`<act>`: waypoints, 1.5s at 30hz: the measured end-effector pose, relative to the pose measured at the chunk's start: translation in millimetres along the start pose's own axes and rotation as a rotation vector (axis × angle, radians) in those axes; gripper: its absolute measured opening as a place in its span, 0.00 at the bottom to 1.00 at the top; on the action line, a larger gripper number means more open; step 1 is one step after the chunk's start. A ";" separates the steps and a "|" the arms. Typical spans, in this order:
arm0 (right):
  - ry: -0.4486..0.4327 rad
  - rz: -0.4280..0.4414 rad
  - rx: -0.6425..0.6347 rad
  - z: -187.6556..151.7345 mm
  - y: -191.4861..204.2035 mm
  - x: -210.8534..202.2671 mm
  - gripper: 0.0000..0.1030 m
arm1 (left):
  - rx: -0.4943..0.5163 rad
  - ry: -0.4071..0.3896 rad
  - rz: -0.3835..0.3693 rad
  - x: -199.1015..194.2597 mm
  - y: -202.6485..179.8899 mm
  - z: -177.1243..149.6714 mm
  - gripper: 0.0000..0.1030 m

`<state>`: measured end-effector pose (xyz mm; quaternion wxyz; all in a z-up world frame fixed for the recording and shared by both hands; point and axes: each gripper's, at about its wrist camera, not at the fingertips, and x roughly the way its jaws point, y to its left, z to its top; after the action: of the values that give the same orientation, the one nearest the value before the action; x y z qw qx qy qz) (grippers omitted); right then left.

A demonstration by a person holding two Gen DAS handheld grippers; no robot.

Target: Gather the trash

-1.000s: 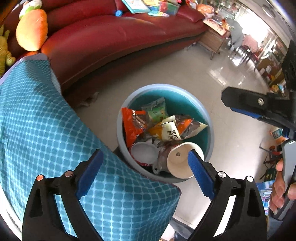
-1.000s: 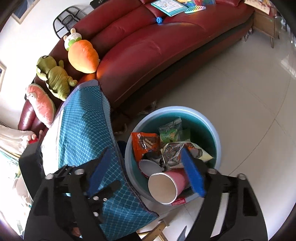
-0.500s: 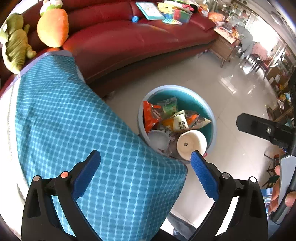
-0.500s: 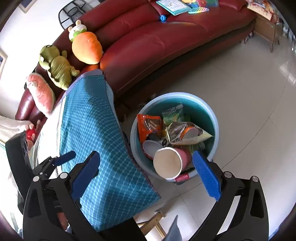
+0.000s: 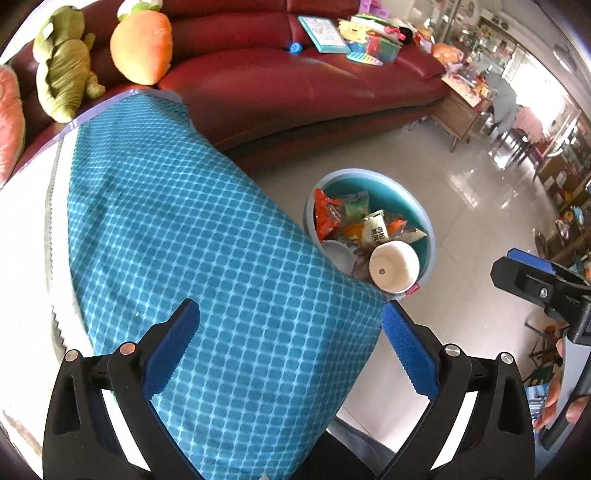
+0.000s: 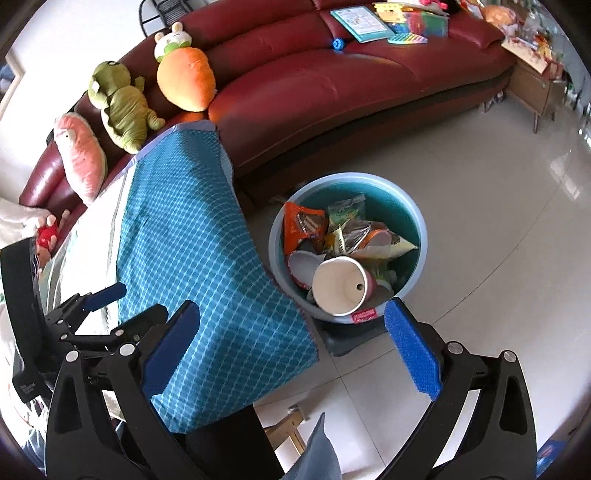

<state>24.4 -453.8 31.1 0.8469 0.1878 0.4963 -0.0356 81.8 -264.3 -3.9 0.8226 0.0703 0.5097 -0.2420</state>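
Observation:
A round blue trash bin [image 5: 413, 206] [image 6: 399, 192] stands on the tiled floor beside the table. It holds snack wrappers [image 5: 325, 218] [image 6: 303, 225] and a pink paper cup [image 5: 393, 264] [image 6: 341, 284] lying on top, mouth toward me. My left gripper [image 5: 290, 341] is open and empty above the blue checked tablecloth [image 5: 192, 236]. My right gripper [image 6: 291, 341] is open and empty, high above the table corner and the bin. The right gripper also shows at the right edge of the left wrist view [image 5: 535, 277].
A red leather sofa [image 6: 332, 85] curves behind the bin, with plush toys [image 6: 184, 77] at its left end and books and toys [image 6: 369, 22] further along. A wooden side table [image 6: 532, 88] stands at the right. Tiled floor [image 6: 480, 221] surrounds the bin.
Both grippers have pulled up and back from the bin. The right gripper let go of the pink cup, which now lies in the bin. More tablecloth and sofa show.

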 end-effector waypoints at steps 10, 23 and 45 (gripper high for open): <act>-0.001 -0.035 -0.047 -10.0 16.3 -8.8 0.93 | -0.042 -0.038 0.003 -23.6 12.4 -12.2 0.96; 0.021 -0.038 -0.056 -10.8 17.7 -1.1 0.93 | -0.071 -0.053 0.012 -25.8 19.8 -10.4 0.96; 0.046 -0.058 -0.044 -3.1 11.2 13.2 0.93 | -0.068 -0.058 0.047 -14.2 20.3 -9.9 0.96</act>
<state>31.2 -440.7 21.6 0.8379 0.1555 0.5213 -0.0448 78.2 -238.4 1.2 0.8444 0.0473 0.4918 -0.2072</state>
